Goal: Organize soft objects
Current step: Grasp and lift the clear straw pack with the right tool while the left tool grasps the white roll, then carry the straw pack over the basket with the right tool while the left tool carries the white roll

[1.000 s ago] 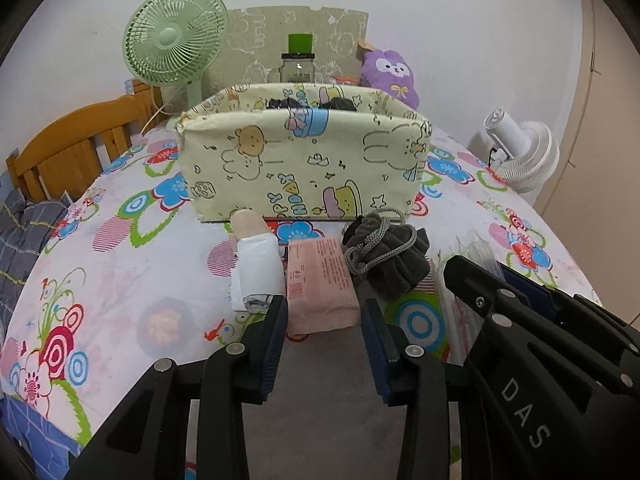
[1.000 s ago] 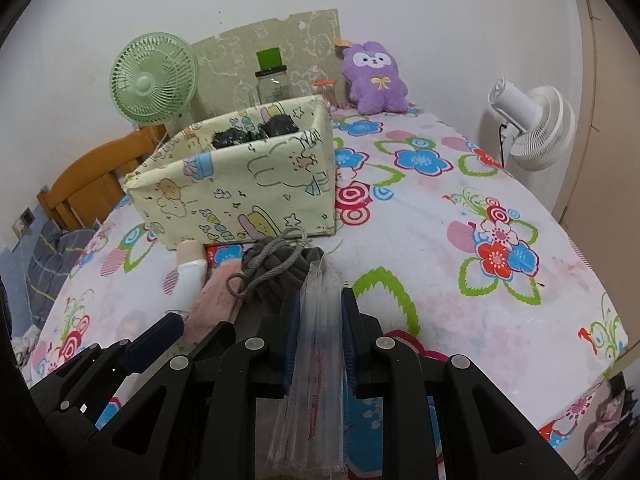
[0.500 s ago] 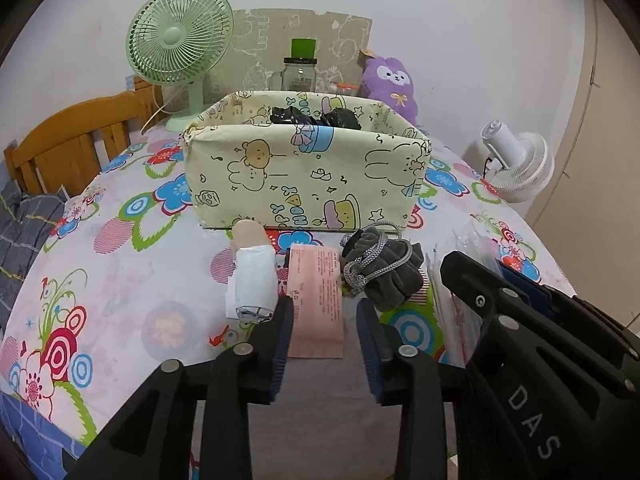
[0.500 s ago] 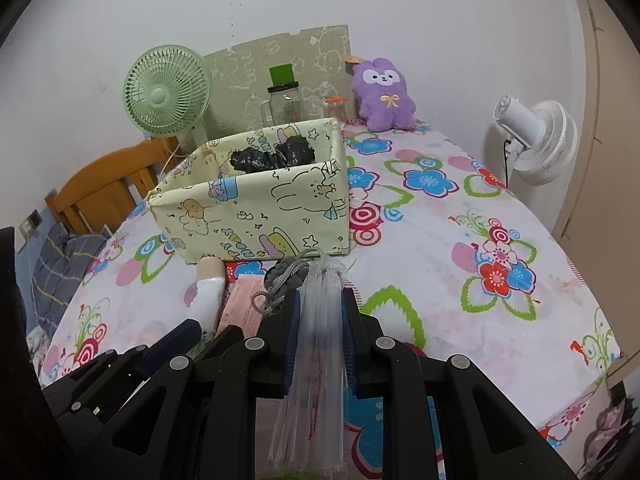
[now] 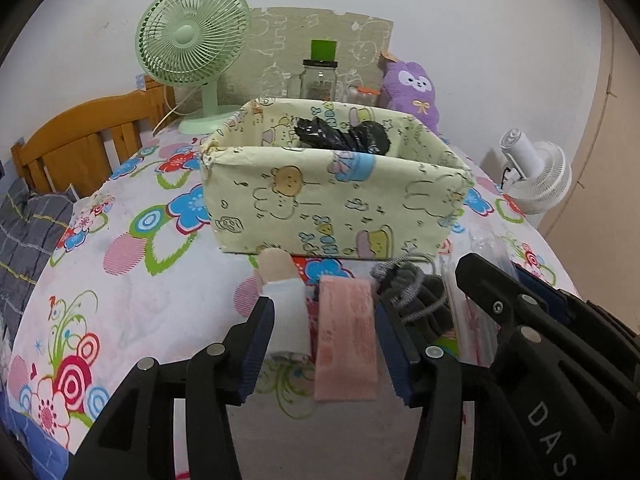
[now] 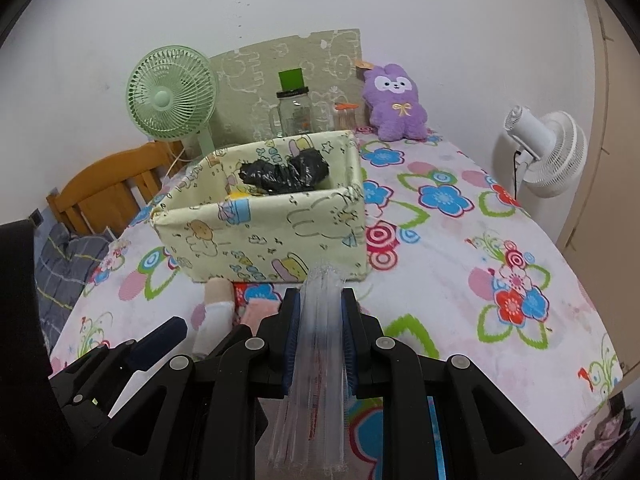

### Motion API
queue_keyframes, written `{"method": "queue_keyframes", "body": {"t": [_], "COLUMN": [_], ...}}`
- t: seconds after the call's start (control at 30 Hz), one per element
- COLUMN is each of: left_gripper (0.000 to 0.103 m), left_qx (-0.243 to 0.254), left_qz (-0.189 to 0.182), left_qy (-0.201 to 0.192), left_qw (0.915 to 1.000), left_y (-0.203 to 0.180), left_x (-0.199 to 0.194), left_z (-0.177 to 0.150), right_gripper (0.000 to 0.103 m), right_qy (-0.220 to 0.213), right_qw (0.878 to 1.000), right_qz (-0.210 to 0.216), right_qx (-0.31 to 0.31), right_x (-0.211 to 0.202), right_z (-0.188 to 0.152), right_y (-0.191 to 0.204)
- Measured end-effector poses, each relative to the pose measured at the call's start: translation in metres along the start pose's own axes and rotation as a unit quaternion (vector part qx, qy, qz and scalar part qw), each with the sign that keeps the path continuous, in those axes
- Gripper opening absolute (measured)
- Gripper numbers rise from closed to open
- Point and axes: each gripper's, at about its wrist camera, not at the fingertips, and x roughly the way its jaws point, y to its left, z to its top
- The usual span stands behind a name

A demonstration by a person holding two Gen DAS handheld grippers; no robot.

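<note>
On the flowered tablecloth, in front of a cartoon-print fabric box (image 5: 340, 208), lie a pink packet (image 5: 346, 340), a white-wrapped roll (image 5: 286, 312) and a grey corded puff (image 5: 416, 296). Black crumpled bags (image 5: 344, 140) sit inside the box. My left gripper (image 5: 323, 308) hovers over the pink packet and the roll; its jaws are opening and the pads press on nothing. My right gripper (image 6: 320, 296) is shut on a clear plastic packet (image 6: 320, 352), lifted off the cloth just short of the box (image 6: 272, 236).
A green fan (image 5: 192, 40), a glass jar (image 5: 320, 80) and a purple plush (image 5: 412, 92) stand behind the box. A white fan (image 6: 548, 152) is off the right edge. A wooden frame (image 5: 80, 136) and grey plaid cloth (image 5: 28, 240) are at left.
The left jaws have spread wider over the pink packet. Both grippers have drawn back and risen a little. The right one keeps its hold on the clear packet.
</note>
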Motion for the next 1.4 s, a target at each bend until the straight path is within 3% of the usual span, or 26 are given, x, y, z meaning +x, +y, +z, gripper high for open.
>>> {"method": "queue_keyframes", "body": {"t": [0.3, 0.5, 0.63, 0.83, 0.97, 1.4], "left_gripper": [0.054, 0.048, 0.046, 0.029, 0.024, 0.02], "left_qx": [-0.008, -0.011, -0.011, -0.009, -0.008, -0.007], "left_qz": [0.011, 0.007, 0.004, 0.004, 0.005, 0.002], "left_qy": [0.026, 0.048, 0.046, 0.055, 0.053, 0.035], "left_qw": [0.9996, 0.9988, 0.9989, 0.9985, 0.9985, 0.9993], "left_y": [0.017, 0.023, 0.025, 0.024, 0.024, 0.018], "left_x": [0.023, 0.04, 0.044, 0.048, 0.047, 0.023], "left_z": [0.007, 0.002, 0.001, 0.001, 0.001, 0.007], "right_gripper": [0.023, 0.023, 0.023, 0.023, 0.023, 0.023], "right_qy": [0.016, 0.035, 0.037, 0.035, 0.035, 0.023], "right_qw": [1.0, 0.999, 0.999, 0.999, 0.999, 1.0], "right_qz": [0.008, 0.007, 0.01, 0.009, 0.01, 0.015], "right_qx": [-0.009, -0.006, -0.004, -0.003, -0.004, -0.001], "right_x": [0.025, 0.043, 0.048, 0.05, 0.049, 0.031], "right_z": [0.006, 0.001, -0.001, -0.001, -0.002, 0.006], "right_y": [0.015, 0.017, 0.017, 0.016, 0.017, 0.015]}}
